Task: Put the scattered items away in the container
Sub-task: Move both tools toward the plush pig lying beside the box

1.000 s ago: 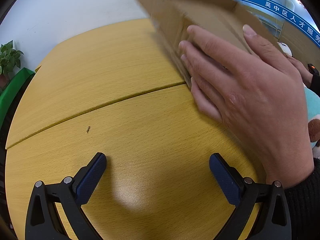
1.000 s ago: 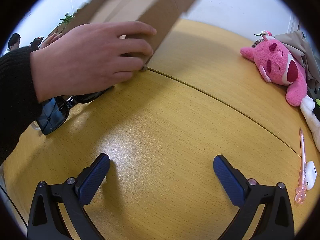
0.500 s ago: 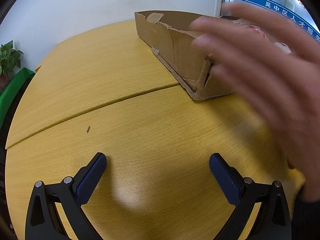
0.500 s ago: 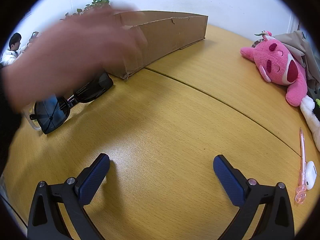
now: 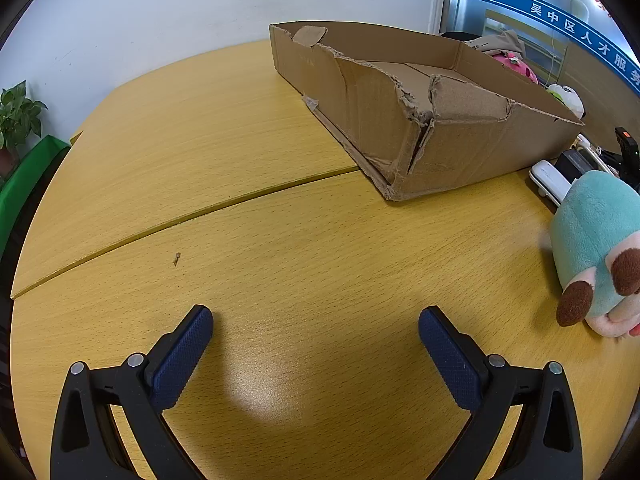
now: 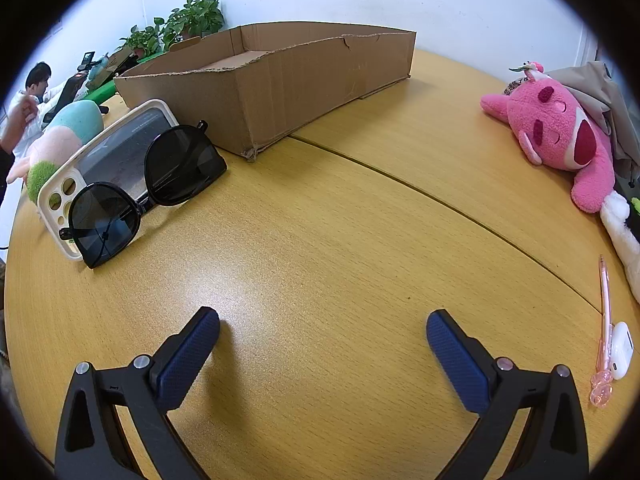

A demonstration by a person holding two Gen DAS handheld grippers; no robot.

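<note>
A shallow torn cardboard box (image 5: 460,148) (image 6: 304,80) stands open-topped on the yellow wooden table (image 5: 280,248). Black sunglasses (image 6: 144,192) lean on a cream phone case (image 6: 104,160) left of the box. A teal plush (image 5: 596,248) (image 6: 68,132) lies beside them. At the right lie a pink plush (image 6: 560,136), a pink pen (image 6: 604,328) and a white earbud case (image 6: 622,354). My left gripper (image 5: 316,336) and right gripper (image 6: 322,338) both hover open over bare table, nothing between their fingers.
A white device (image 5: 550,182) and dark gadgets (image 5: 624,152) sit by the box's right end. A beige cloth (image 6: 600,92) lies behind the pink plush. Potted plants (image 6: 188,20) line the white wall. A person (image 6: 28,96) sits at far left.
A hand that held the cardboard box set it down on the table and withdrew out of view, uncovering the sunglasses, phone case and teal plush. Neither gripper moved.
</note>
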